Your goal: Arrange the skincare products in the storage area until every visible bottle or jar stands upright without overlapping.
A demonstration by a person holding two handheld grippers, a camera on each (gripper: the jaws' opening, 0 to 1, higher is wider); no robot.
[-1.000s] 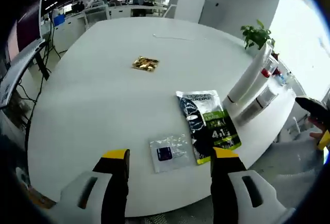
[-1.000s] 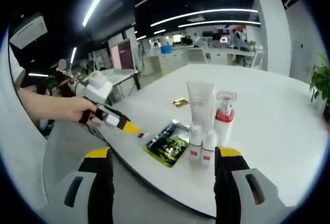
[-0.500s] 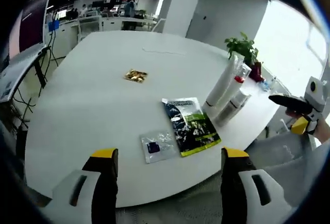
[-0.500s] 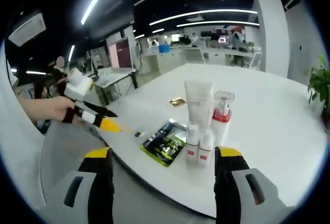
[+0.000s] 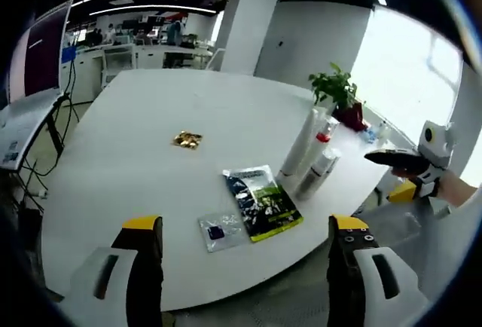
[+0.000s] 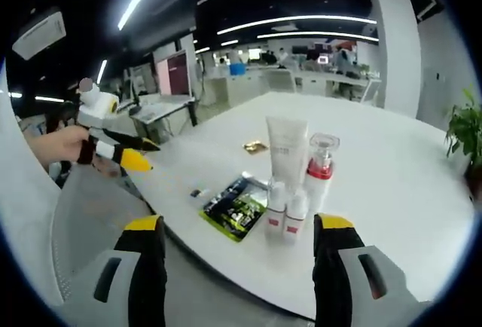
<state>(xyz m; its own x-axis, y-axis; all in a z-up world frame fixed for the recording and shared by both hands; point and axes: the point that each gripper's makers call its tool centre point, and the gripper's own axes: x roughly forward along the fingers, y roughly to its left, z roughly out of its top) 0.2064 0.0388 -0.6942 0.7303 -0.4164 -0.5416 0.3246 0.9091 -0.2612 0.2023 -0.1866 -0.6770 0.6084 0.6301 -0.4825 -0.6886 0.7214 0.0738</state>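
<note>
Four skincare containers (image 6: 295,180) stand upright at frame centre on the tabletop (image 6: 392,191); task looks finished, both hand-held grippers (image 6: 233,240) spread, empty.

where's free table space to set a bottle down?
Free: the wide stretch of table beyond and left of the gold packet, and behind the tube toward the plant. Crowded: the near edge, with bottles, green pouch and clear sachet.

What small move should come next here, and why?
Probably none beyond keeping both grippers clear. In the right gripper view the white tube, the red-collared bottle and the two small bottles stand upright in one tight group, none lying down; the left gripper and right gripper are open, off the table.
</note>
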